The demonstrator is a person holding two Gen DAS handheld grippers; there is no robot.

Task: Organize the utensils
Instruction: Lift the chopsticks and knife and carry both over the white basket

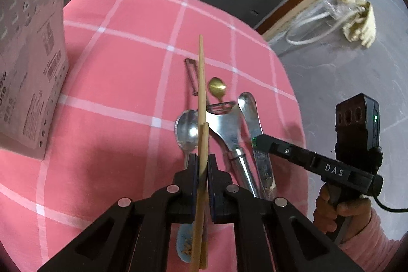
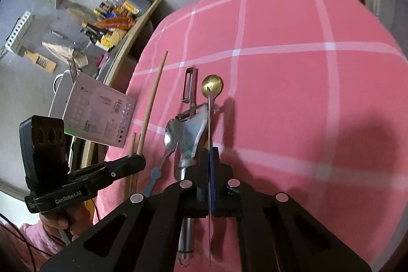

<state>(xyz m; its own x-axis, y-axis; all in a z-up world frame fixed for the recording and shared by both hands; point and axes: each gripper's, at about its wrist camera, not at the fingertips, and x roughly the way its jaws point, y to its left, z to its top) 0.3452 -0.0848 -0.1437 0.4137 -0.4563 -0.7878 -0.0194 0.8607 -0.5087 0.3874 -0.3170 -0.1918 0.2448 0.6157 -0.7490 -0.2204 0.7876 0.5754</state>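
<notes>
Your left gripper (image 1: 202, 165) is clamped on a pair of wooden chopsticks (image 1: 201, 103), raised over the pink checked tablecloth (image 1: 122, 68). Your right gripper (image 2: 209, 157) pinches the thin handle of a gold spoon (image 2: 212, 86), its bowl farther out over the cloth. Between them lie a steel spoon with a blue handle (image 2: 170, 135), a Y-shaped peeler (image 2: 193, 126) and, beyond, a straight peeler (image 2: 190, 87). A printed cardboard box (image 1: 30, 73) stands at the cloth's left edge

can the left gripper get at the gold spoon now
Probably not: the left gripper has its jaws shut on wooden chopsticks, so it cannot take the small gold metal spoon on the pink checked cloth.
</notes>
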